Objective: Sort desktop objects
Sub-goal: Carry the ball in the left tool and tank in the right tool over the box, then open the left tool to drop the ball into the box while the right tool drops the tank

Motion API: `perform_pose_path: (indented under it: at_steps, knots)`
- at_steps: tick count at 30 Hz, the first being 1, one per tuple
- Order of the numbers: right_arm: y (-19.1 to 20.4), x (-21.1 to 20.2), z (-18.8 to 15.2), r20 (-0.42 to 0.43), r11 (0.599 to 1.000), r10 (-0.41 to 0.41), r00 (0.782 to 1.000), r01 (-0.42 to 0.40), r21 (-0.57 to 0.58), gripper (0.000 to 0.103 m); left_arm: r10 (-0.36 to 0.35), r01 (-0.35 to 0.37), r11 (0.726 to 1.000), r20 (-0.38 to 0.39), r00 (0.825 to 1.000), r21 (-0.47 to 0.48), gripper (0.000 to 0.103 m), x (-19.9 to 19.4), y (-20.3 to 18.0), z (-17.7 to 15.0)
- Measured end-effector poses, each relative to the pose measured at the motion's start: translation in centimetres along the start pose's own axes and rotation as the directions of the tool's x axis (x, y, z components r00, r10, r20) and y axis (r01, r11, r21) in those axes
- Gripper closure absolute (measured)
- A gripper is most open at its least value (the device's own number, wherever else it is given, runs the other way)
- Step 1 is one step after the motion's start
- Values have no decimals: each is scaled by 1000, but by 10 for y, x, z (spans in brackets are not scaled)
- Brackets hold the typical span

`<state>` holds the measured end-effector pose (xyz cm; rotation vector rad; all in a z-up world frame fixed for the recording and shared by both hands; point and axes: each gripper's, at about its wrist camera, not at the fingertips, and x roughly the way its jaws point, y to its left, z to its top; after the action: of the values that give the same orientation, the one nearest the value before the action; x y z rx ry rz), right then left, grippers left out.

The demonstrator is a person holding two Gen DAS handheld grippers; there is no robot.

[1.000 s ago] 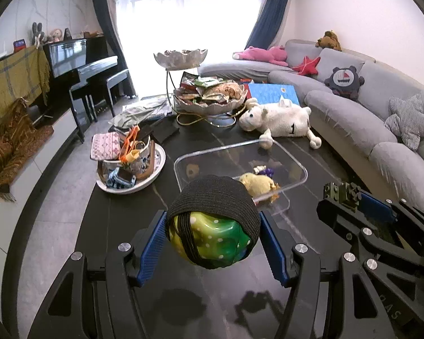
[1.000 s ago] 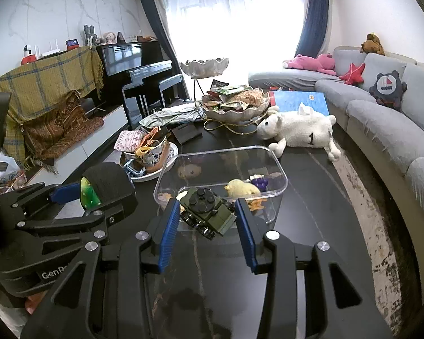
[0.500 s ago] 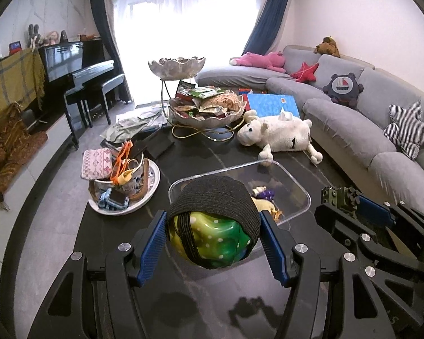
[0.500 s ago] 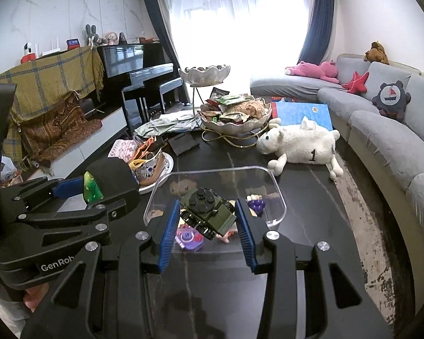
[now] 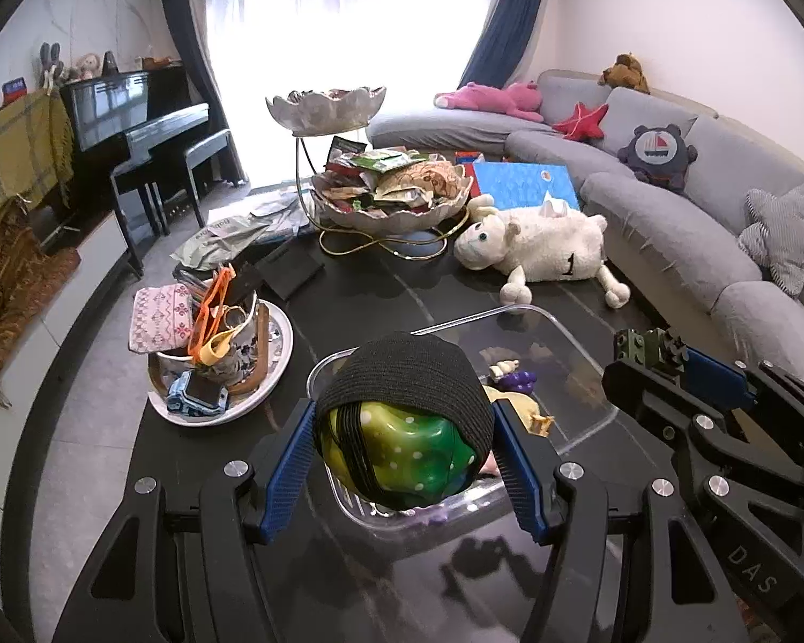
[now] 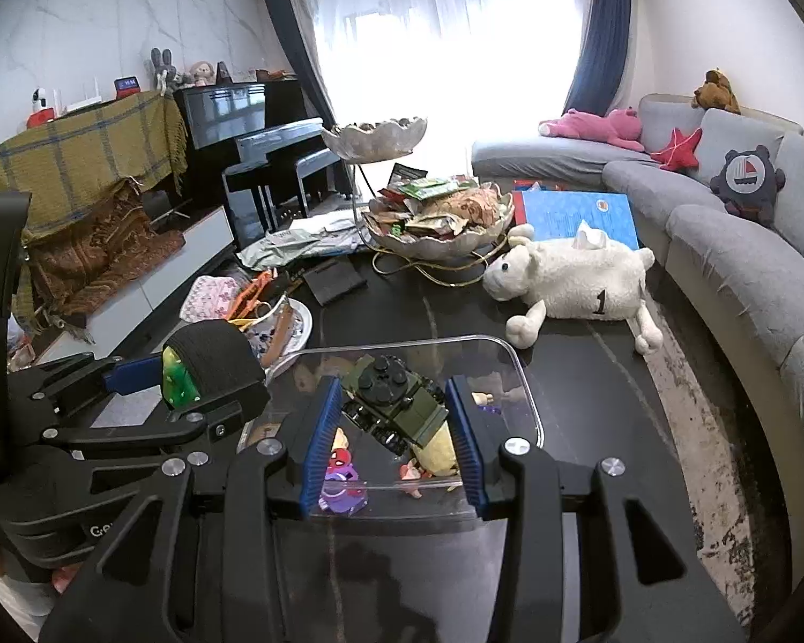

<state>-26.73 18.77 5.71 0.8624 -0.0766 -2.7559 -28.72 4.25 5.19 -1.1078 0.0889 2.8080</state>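
My left gripper (image 5: 404, 455) is shut on a green dotted ball wrapped in a black band (image 5: 402, 428) and holds it above the near left end of a clear plastic bin (image 5: 589, 343). My right gripper (image 6: 394, 428) is shut on a green toy tank (image 6: 394, 402) and holds it above the near part of the same bin (image 6: 525, 375). Several small toys lie in the bin, among them a yellow figure (image 5: 514, 402) and a purple figure (image 6: 340, 493). The left gripper with its ball (image 6: 198, 369) shows in the right wrist view, the right gripper with the tank (image 5: 648, 348) in the left wrist view.
A white plate with a cup full of oddments (image 5: 214, 353) stands left of the bin. A two-tier snack stand (image 5: 386, 198) and a white plush sheep (image 5: 541, 246) lie beyond it on the black table (image 6: 589, 375). A grey sofa (image 5: 670, 203) runs along the right.
Both grippers have moved forward with their loads, from short of the bin to above its near part. Neither has opened.
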Motion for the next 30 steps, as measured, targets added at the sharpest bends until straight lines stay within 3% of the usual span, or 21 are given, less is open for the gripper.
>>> perform_pose_path:
  at_steps: [14,18,20,22,27,30]
  knots:
    - [-18,50,-4,-67,1000,-11,998,11,9,66,18,-17,1000,-71,997,7,42,53,-2,6]
    - [-26,60,-4,-80,999,9,997,-7,31,64,-14,11,1000,-131,991,-27,41,67,2,8]
    - [-26,60,-5,-72,999,-6,997,8,32,48,-2,-2,1000,-132,991,-28,41,68,4,8]
    - [-27,59,-5,-65,999,-16,998,18,29,40,4,-7,1000,-125,992,-26,38,65,6,8]
    - [-26,47,-4,-41,999,-18,999,19,33,29,-3,-6,998,-132,991,-66,18,55,17,6]
    - [-21,36,-5,-25,999,-38,999,38,17,18,13,-23,997,-131,991,-76,7,44,25,0]
